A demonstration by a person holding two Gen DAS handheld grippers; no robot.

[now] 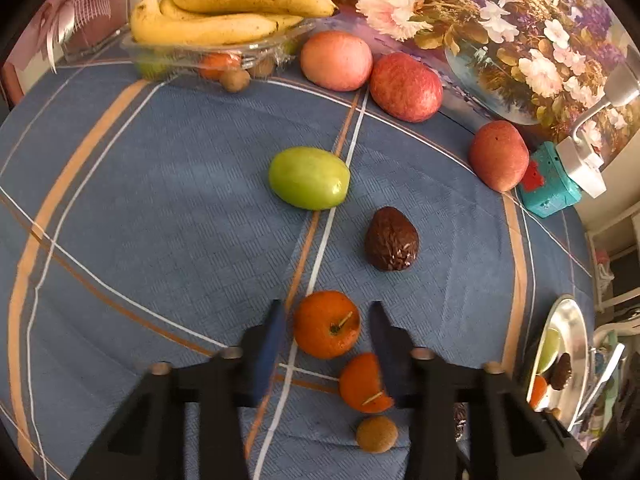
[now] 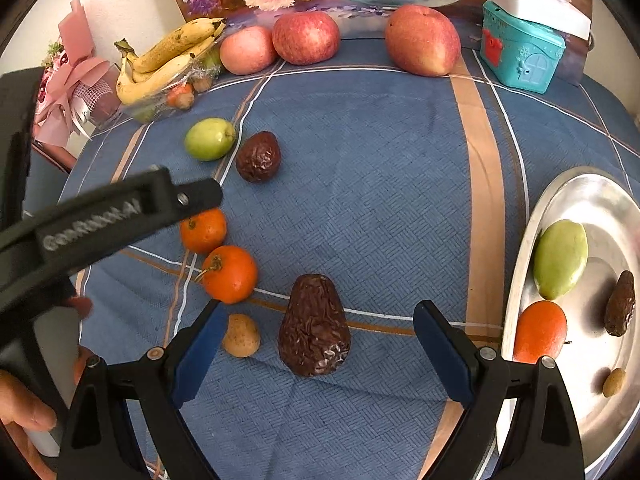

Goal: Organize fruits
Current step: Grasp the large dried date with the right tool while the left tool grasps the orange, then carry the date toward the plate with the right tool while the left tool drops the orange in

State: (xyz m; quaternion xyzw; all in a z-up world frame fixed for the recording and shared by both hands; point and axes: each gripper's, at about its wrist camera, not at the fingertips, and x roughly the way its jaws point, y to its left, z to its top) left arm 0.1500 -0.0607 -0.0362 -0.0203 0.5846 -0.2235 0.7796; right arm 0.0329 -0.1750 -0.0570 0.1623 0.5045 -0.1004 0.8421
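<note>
- Right gripper [image 2: 320, 340]: jaws spread wide, pointing steeply down, nothing pinched. Dark fruit [image 2: 314, 326] stands between the pads, clear cloth [image 2: 380, 200] on both sides. Reads as lined up for a grab.
- Brown fruit [image 2: 240, 336] lies just beside the right gripper's left pad and could get nudged on closing.
- Left gripper [image 1: 326, 308]: pads flank an orange [image 1: 326, 324], a thin strip of cloth showing each side, so not yet pinching as seen. Straddle is centred, stem up.
- Second orange [image 1: 362, 384] sits close behind the right pad, partly hidden by it.
- Plate [image 2: 592, 200], metal, at the right edge: holds plated green fruit [image 2: 560, 258], plated orange [image 2: 540, 332], plated dark fruit [image 2: 620, 304] and plated brown fruit [image 2: 614, 382]. One of each kind, so likely the sorting target.
- Mid-table, loose: green fruit [image 1: 308, 178] and another dark one [image 1: 392, 244], near each other, not touching.
- Far: clear tray [image 1: 180, 50] with small fruit inside and bananas [image 1: 224, 12] piled on top; three apples [image 1: 336, 60] in a row beside it.
</note>
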